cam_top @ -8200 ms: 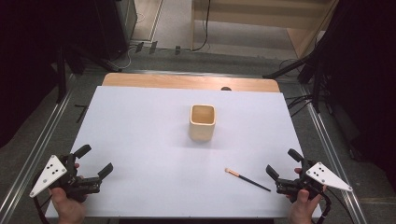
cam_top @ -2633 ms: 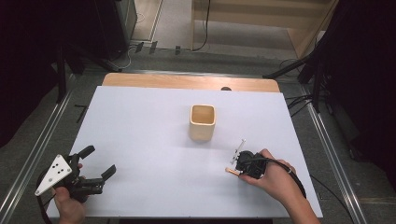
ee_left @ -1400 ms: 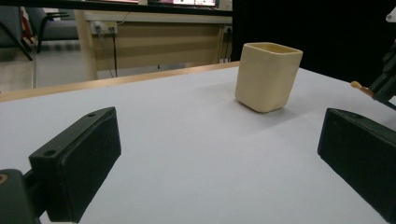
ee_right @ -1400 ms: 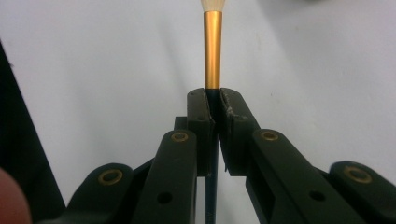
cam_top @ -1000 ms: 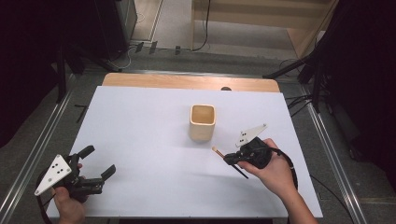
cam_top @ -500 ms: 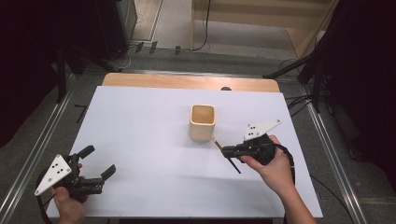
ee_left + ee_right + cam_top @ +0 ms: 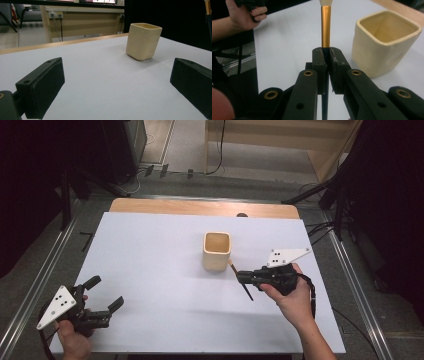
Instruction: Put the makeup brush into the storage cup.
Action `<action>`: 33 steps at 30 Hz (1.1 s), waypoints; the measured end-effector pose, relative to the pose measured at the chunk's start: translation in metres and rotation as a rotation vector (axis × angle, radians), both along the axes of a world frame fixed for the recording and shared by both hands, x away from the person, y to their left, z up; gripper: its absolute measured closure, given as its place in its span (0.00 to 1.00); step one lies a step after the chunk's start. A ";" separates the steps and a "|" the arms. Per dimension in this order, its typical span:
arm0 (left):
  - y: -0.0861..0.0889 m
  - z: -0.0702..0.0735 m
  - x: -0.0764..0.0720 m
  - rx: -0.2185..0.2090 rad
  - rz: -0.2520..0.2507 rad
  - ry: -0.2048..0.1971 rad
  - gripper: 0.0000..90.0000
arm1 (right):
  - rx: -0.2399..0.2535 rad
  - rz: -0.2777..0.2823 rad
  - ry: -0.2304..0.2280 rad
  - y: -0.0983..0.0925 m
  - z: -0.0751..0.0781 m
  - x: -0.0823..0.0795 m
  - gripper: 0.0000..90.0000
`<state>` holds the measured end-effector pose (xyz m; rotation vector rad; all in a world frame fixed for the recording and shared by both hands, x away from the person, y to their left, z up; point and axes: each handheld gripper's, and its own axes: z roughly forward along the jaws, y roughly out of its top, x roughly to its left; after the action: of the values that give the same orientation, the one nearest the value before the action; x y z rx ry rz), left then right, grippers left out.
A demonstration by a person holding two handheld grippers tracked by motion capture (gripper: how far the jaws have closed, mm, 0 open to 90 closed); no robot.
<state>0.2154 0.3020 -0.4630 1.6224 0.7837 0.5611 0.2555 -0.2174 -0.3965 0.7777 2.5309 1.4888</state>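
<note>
One thin brush point(image 7: 243, 282) is pinched in the right gripper point(image 7: 242, 278), whose jaws are closed tight on its dark handle, as the right gripper view makes plain. In that view the brush's long axis runs straight ahead between the jaws, an orange-gold ferrule and a pale tip rising above them. In the high view the brush slants, its upper end just beside the near right corner of the cream cup point(image 7: 217, 251), its dark lower end angled down toward the person. The cup stands upright near the middle of the white table point(image 7: 150, 250), square-mouthed with rounded corners, and looks empty. It lies just to the left of the right gripper and a little beyond it, so the right hand is by far the nearer. The left gripper point(image 7: 107, 301) sits at the near left corner, well apart from the cup, jaws spread wide and holding nothing.
</note>
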 end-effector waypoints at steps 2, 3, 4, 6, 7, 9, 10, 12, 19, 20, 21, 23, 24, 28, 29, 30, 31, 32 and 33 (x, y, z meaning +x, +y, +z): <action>0.000 0.000 0.000 0.000 0.000 0.000 0.00 | 0.006 -0.008 -0.014 0.000 0.001 -0.001 0.94; 0.000 0.000 0.000 0.000 0.001 0.000 0.00 | 0.013 -0.006 -0.018 -0.001 0.002 -0.001 0.94; 0.000 0.000 0.000 0.000 0.000 0.000 0.00 | 0.023 -0.009 -0.022 -0.001 0.003 -0.001 0.94; 0.000 0.000 0.000 0.000 0.000 0.000 0.00 | 0.040 -0.012 -0.032 -0.001 0.004 -0.001 0.94; 0.000 0.000 0.000 0.000 0.000 0.000 0.00 | 0.048 -0.013 -0.035 -0.001 0.004 -0.002 0.94; 0.000 0.000 0.000 -0.001 0.000 0.000 0.00 | 0.066 -0.018 -0.043 -0.002 0.006 -0.002 0.94; 0.000 0.000 0.000 0.000 0.001 0.000 0.00 | 0.076 -0.018 -0.045 -0.002 0.006 -0.002 0.94; 0.000 0.000 0.000 0.000 0.000 -0.001 0.00 | 0.090 -0.021 -0.055 -0.003 0.007 -0.002 0.94; 0.001 0.000 0.000 0.001 0.000 -0.002 0.00 | 0.143 -0.032 -0.098 -0.004 0.011 -0.004 0.94; 0.001 0.000 0.000 0.000 0.000 -0.002 0.00 | 0.151 -0.033 -0.100 -0.004 0.011 -0.004 0.94; 0.001 0.000 0.000 0.001 0.000 -0.002 0.00 | 0.159 -0.033 -0.102 -0.004 0.012 -0.004 0.94; 0.000 0.000 0.000 0.001 0.000 -0.002 0.00 | 0.167 -0.034 -0.107 -0.003 0.013 -0.003 0.94; 0.000 0.000 0.000 0.001 0.000 -0.002 0.00 | 0.169 -0.032 -0.112 -0.003 0.013 -0.003 0.94; 0.001 0.000 0.000 0.002 0.000 -0.002 0.00 | 0.188 -0.034 -0.127 -0.001 0.015 -0.003 0.94; 0.001 0.000 0.000 0.001 0.001 -0.002 0.00 | 0.194 -0.039 -0.132 -0.001 0.015 -0.003 0.94; 0.001 0.000 0.000 0.001 0.001 -0.002 0.00 | 0.205 -0.040 -0.135 -0.001 0.015 -0.003 0.94; 0.001 0.000 0.000 0.000 0.001 -0.002 0.00 | 0.213 -0.041 -0.137 -0.001 0.015 -0.002 0.94; 0.001 0.000 0.000 0.000 0.001 -0.002 0.00 | 0.220 -0.043 -0.144 0.000 0.016 -0.002 0.94; 0.001 0.000 0.000 -0.001 0.001 -0.002 0.00 | 0.220 -0.043 -0.144 0.000 0.016 -0.002 0.94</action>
<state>0.2156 0.3027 -0.4630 1.6207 0.7835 0.5628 0.2536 -0.2175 -0.3810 0.7172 2.2607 1.7608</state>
